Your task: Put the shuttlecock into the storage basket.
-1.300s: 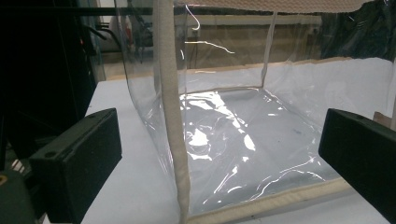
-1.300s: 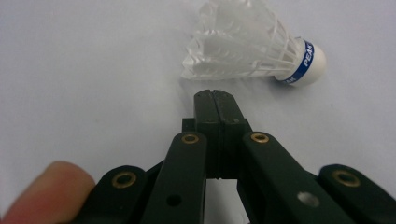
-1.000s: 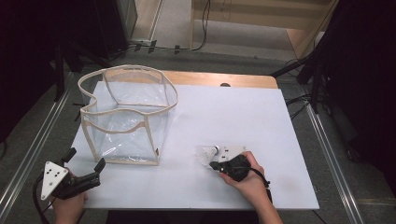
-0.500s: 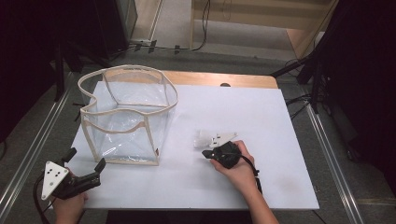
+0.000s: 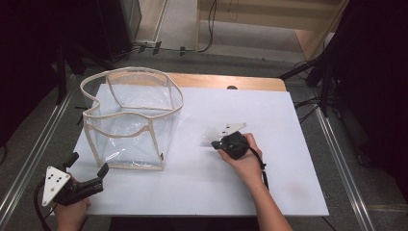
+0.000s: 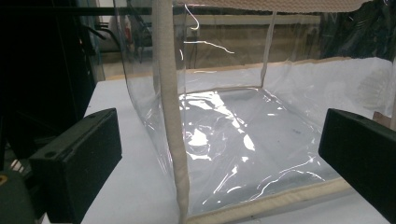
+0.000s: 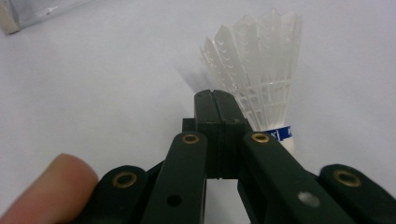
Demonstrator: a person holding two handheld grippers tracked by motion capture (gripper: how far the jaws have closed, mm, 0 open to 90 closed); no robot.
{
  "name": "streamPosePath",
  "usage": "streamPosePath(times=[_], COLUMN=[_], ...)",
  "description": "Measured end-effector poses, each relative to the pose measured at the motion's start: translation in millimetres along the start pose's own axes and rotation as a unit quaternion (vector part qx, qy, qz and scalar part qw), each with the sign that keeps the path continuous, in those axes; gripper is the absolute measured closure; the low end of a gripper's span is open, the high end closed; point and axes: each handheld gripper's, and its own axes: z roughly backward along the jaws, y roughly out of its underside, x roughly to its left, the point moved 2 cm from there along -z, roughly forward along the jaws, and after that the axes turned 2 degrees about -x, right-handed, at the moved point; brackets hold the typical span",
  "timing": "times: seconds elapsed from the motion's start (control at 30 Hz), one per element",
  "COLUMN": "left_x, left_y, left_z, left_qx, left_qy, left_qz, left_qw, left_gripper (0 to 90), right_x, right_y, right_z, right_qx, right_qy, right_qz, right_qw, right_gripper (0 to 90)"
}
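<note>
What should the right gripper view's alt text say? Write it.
The right gripper, jaws pressed shut, points across a white table; a white shuttlecock lies just beyond, right of the jaws. A fingertip shows bottom left.

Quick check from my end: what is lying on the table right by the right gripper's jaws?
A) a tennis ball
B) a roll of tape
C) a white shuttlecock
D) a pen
C: the right gripper view shows a white feathered shuttlecock with a blue band at its base, lying on the white table just beside the right gripper, whose jaws are pressed together.
</note>
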Motion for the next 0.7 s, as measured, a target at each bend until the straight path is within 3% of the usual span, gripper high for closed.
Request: streamPosePath(times=[0.3,0.47,0.5,0.6,0.7], left_x=[-0.1,-0.1,-0.2,0.1,0.2], left_y=[0.0,0.1,0.1,0.0,0.0], left_z=[-0.2,-0.2,-0.2,-0.1,-0.1], left_qx=[0.001,0.002,0.002,0.001,0.0], left_qy=[-0.001,-0.001,-0.001,0.0,0.0], left_qz=[-0.001,-0.001,-0.001,-0.001,0.0], left_qw=[1.0,1.0,1.0,1.0,1.0], left_gripper=[0.0,0.0,0.0,0.0,0.0], right_x=[-15.3,-18.8,-19.3,-21.0,-25.8], right_y=[3.2,3.7,3.0,2.6,3.2], right_z=[2.7,5.5,8.1,12.1,16.3], right_qx=[0.006,0.003,0.001,-0.003,-0.001], right_qy=[0.021,0.02,0.017,0.015,0.002], right_qz=[-0.015,-0.02,-0.013,-0.007,-0.014], right_qw=[0.9996,0.9996,0.9998,0.9998,0.9999], right_gripper=[87.3,85.9,81.1,77.7,60.4])
